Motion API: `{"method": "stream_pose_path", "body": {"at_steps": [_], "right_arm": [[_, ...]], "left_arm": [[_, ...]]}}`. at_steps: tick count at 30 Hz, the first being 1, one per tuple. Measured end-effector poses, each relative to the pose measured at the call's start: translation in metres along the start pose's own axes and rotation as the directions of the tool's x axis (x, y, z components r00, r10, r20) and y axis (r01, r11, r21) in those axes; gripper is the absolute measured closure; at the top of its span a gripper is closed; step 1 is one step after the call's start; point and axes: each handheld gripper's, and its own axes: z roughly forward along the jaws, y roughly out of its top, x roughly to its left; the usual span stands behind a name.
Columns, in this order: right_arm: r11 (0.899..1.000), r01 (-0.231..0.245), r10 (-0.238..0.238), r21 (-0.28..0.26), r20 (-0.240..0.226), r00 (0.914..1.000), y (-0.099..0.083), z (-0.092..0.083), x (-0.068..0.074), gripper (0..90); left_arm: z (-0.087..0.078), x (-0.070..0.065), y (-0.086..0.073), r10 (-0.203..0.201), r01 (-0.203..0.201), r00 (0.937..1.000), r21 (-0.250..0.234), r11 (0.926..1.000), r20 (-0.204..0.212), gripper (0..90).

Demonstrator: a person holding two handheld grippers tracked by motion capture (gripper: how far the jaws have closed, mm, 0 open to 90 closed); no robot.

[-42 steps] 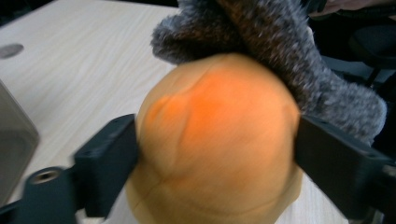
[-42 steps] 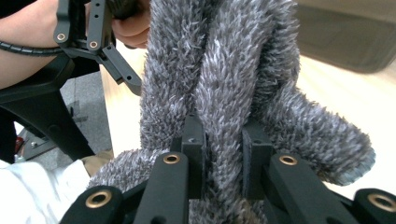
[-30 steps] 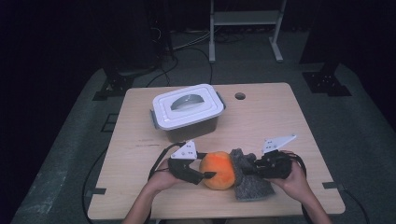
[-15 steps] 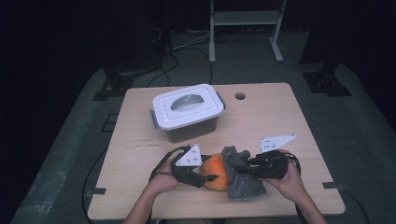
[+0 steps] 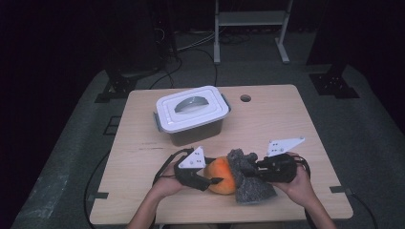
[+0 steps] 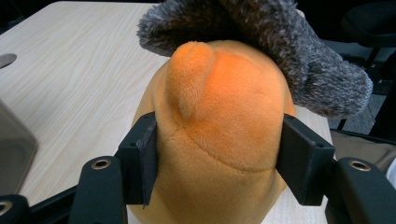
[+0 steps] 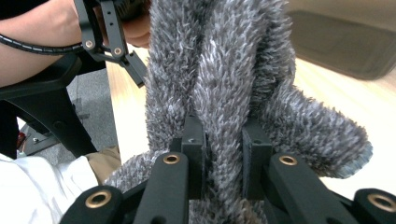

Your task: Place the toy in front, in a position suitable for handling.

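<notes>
Closing further since before, the left gripper clamps the orange plush; at its 3 o'clock, the right gripper pinches grey fabric tight.

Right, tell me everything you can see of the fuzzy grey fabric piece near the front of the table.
The fuzzy grey fabric piece is a shaggy, soft-piled knit, rumpled into thick folds with a rounded, closed end like a sock's toe. It lies on the light wooden table near the front edge, draped partly over the round orange plush toy. The right gripper is shut on one fold of it, and the left gripper clasps the plush toy beneath.
</notes>
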Motion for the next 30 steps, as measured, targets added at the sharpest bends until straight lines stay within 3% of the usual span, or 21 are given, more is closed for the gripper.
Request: {"method": "stream_pose_path", "body": {"at_steps": [6,10,15,18,23,26,30], "right_arm": [[0.998,-0.047,0.046,0.032,0.031,0.9985,-0.014,0.003,-0.013,74.8],[0.999,-0.046,0.046,0.006,0.033,0.9984,-0.010,-0.001,-0.012,74.7],[1.000,-0.008,0.009,-0.022,0.012,0.9999,0.003,0.001,0.000,74.8],[1.000,0.017,-0.017,-0.021,0.011,0.9998,0.008,0.003,0.007,74.6],[0.998,0.012,-0.014,-0.067,-0.023,0.9996,0.011,0.002,0.010,74.7],[0.999,0.015,-0.016,-0.052,-0.016,0.9997,0.010,0.004,0.008,74.8],[0.999,-0.023,0.023,-0.030,-0.004,0.9997,0.000,0.003,-0.005,74.9]], "left_arm": [[-0.004,0.010,-0.003,-0.087,0.087,0.9957,-0.018,0.9961,-0.030,37.7],[-0.001,0.010,-0.003,-0.108,0.107,0.9935,-0.021,0.9940,-0.036,37.6],[0.008,-0.003,0.002,-0.029,0.029,0.9996,-0.006,0.9996,-0.005,36.9],[0.013,-0.011,0.006,0.024,-0.024,0.9996,0.015,0.9996,-0.010,36.3],[0.019,-0.017,0.006,0.060,-0.060,0.9982,0.014,0.9981,0.009,36.0],[0.018,-0.014,0.006,0.048,-0.048,0.9988,0.010,0.9988,0.005,36.6],[0.013,-0.006,0.002,-0.010,0.010,0.9999,-0.010,0.9999,0.002,36.7]]}}
